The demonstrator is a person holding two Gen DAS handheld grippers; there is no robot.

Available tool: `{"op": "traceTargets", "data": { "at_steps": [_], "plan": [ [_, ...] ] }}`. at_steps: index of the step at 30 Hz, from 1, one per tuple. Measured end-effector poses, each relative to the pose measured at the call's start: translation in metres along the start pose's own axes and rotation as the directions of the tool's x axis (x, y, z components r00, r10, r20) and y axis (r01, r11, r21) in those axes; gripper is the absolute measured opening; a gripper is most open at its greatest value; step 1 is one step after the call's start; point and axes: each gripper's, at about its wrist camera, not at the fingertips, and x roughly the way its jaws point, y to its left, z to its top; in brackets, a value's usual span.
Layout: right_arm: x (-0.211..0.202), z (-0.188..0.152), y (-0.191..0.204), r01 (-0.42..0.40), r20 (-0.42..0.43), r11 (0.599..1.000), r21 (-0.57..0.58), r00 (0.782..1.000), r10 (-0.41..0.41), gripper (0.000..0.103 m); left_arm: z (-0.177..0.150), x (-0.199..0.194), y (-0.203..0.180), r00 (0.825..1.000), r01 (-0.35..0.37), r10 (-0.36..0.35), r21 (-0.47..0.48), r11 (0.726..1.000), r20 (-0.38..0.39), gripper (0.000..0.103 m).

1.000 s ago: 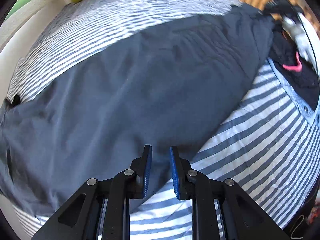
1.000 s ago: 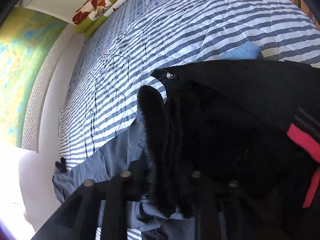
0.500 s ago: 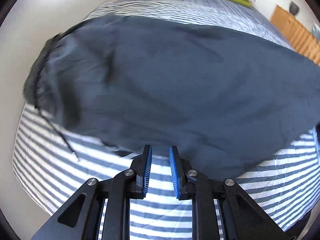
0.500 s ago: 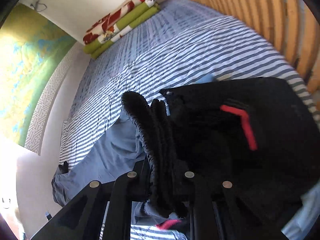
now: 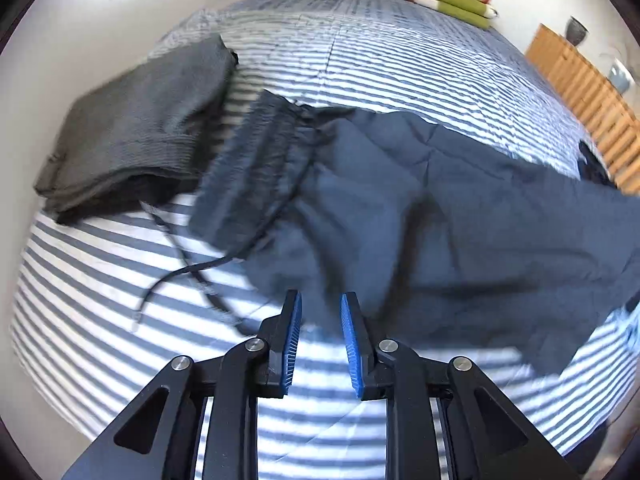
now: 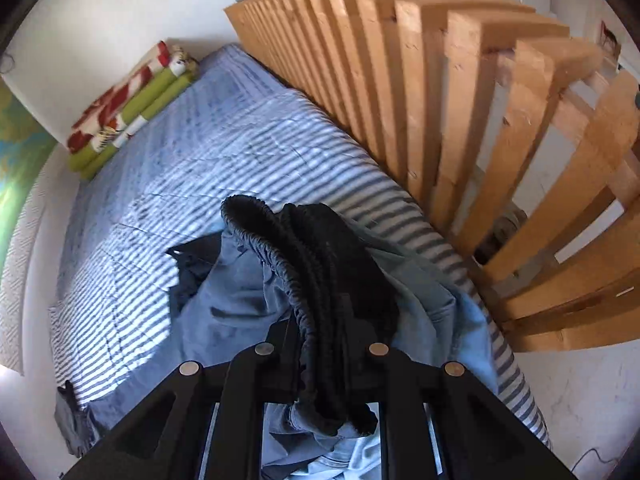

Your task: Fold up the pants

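The right claw [image 6: 334, 344] has its fingertips buried in dark cloth, so its pads cannot be seen; it pinches the gathered black waistband [image 6: 280, 248] of a bundle lifted above the bed [image 6: 168, 168], beside the wooden slats [image 6: 440, 120]; blue denim [image 6: 432, 312] hangs below it. The left claw [image 5: 320, 340] is slightly spread, holding nothing, its blue pads [image 5: 294, 340] just over the near edge of the dark blue pants [image 5: 420, 208], which lie flat across the striped bed, drawstring [image 5: 188, 272] trailing; a folded grey garment [image 5: 140, 120] lies beside their waistband.
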Motion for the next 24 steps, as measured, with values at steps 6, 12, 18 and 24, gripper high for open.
{"op": "traceTargets", "data": {
  "at_steps": [6,12,18,24],
  "plan": [
    [0.019,-0.008,0.017,0.013,-0.029,0.999,-0.048,0.999,-0.014,0.013,-0.043,0.010,-0.037,0.977,0.181,-0.186,-0.058,0.982,-0.107,0.031],
    [0.025,-0.016,0.032,0.019,-0.050,0.998,-0.059,0.999,-0.022,0.013,-0.074,0.011,-0.134,0.929,0.346,-0.331,0.067,0.936,-0.167,0.065],
    [0.023,-0.024,0.040,0.008,-0.052,0.997,-0.072,0.999,-0.012,0.013,-0.083,0.048,-0.193,0.908,0.384,-0.365,0.062,0.921,-0.204,0.067],
    [0.016,-0.024,0.042,-0.003,-0.041,0.997,-0.081,0.999,0.000,0.013,-0.080,0.044,-0.200,0.921,0.360,-0.342,0.078,0.930,-0.185,0.004]
  ]
}}
